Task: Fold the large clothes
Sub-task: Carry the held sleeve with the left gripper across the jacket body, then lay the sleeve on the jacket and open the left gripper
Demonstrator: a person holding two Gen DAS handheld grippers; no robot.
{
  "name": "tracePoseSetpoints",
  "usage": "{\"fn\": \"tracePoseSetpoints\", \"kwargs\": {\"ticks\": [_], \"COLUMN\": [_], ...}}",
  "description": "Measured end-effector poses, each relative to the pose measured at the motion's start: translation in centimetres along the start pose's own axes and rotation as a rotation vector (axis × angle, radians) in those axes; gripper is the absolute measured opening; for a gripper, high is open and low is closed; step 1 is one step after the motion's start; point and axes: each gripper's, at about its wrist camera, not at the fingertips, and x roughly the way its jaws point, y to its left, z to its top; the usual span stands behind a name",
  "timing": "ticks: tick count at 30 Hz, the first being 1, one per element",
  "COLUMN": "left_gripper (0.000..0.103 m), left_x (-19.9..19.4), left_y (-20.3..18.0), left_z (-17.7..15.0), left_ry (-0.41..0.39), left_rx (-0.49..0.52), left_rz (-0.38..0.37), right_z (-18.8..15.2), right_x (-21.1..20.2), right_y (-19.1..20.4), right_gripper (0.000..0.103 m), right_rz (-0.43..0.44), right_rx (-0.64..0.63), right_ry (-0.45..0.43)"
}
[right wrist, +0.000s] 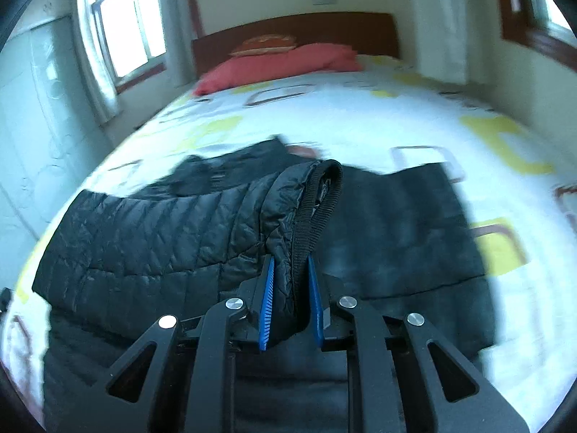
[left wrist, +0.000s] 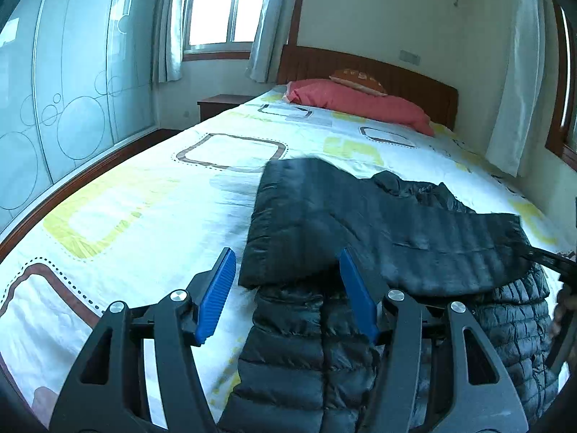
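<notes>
On the patterned bed point(left wrist: 144, 166) lies a black puffer jacket point(left wrist: 306, 342) (one sleeve folded across); the left gripper point(left wrist: 285, 288) hovers spread above it; the right gripper point(right wrist: 290, 301) pinches its ribbed cuff point(right wrist: 317, 209).

Your quilted jacket point(left wrist: 414, 223) is glossy, slightly crinkled synthetic cloth; its cuff point(right wrist: 317, 209) is matt ribbed knit. Your jaws carry ridged blue plastic pads point(left wrist: 216, 296) on matt black frames. The far headboard point(left wrist: 396, 75) is polished wood.
</notes>
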Motion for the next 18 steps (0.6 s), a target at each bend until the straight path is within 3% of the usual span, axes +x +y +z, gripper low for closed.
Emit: {"fn": "tracePoseSetpoints", "kwargs": {"ticks": [5,8,11,13,18], "left_gripper": [0.06,0.06,0.06,0.06,0.06], "left_x": [1.9,3.7,5.4,6.7,10.7], "left_y": [-0.8,-1.4,-1.5,-1.7,-2.5], "left_z": [-0.4,-0.4,0.3,1.2,3.5], "left_ry": [0.042,0.087,0.108,0.113,0.116], "left_rx": [0.024,0.047,0.05,0.043,0.042], "left_rz": [-0.002,-0.001,0.011,0.014,0.041], "right_z": [-1.2,-1.7,-0.9,0.1,2.2], "right_x": [2.2,3.2,1.7,0.5,3.5], "right_y": [-3.9,-4.4,-4.7,-4.2,-1.3], "right_gripper": [0.018,0.03,0.04,0.041,0.041], "right_rz": [-0.04,-0.025,-0.068,-0.1,-0.047], "right_rx": [0.022,0.041,0.069,0.078,0.016], "right_ry": [0.092,0.131,0.063,-0.007,-0.016]}}
